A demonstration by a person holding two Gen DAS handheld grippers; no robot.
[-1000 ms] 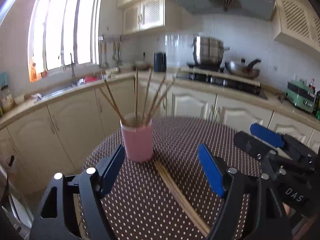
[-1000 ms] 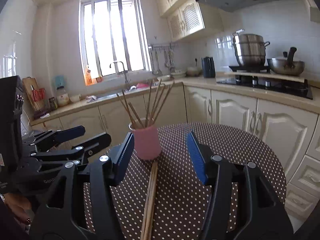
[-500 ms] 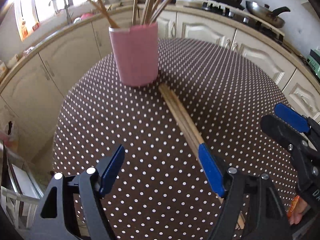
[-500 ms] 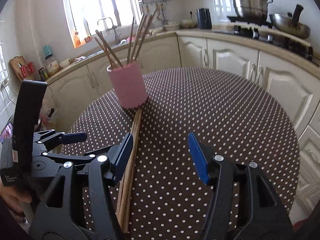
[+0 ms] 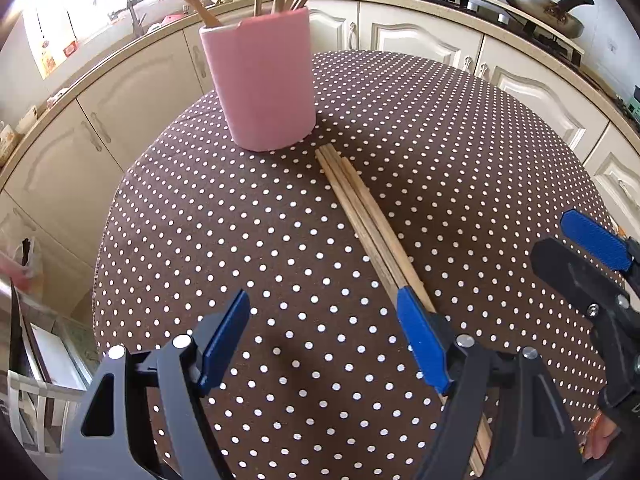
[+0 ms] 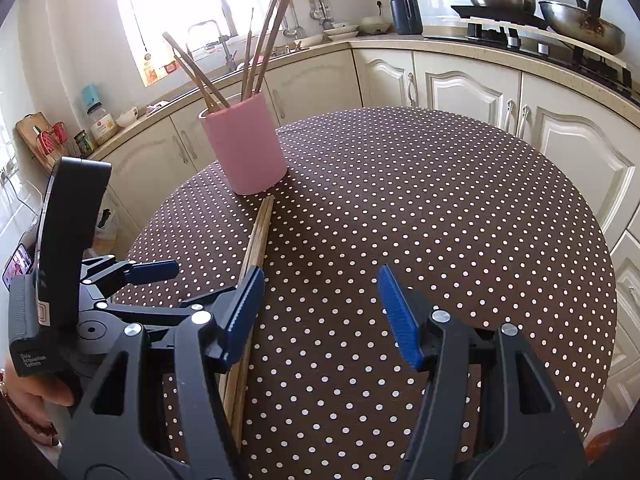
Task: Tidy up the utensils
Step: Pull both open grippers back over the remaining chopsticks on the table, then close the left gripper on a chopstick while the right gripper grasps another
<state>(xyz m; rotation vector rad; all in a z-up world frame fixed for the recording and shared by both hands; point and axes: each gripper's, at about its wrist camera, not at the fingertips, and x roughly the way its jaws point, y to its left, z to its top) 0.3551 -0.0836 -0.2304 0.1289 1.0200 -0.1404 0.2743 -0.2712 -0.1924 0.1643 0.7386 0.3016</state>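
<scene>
Ahead of both grippers, on the dotted desk (image 5: 224,216): loose chopsticks (image 5: 360,216) lying bundled, far ends touching the pink holder (image 5: 262,80), near ends running under the left gripper's (image 5: 324,340) right finger. More chopsticks standing upright in that holder. Left gripper wide open, empty, hovering just left of the bundle. Right gripper (image 6: 320,312) likewise wide open and empty, bundle passing beneath its left finger. Probably the pick-up step: next move calls for centring over the sticks, lowering, closing on them, then lifting toward the holder.

The left claw (image 6: 172,280) body carries small white lettering, apparently "Data Acquisition System".
</scene>
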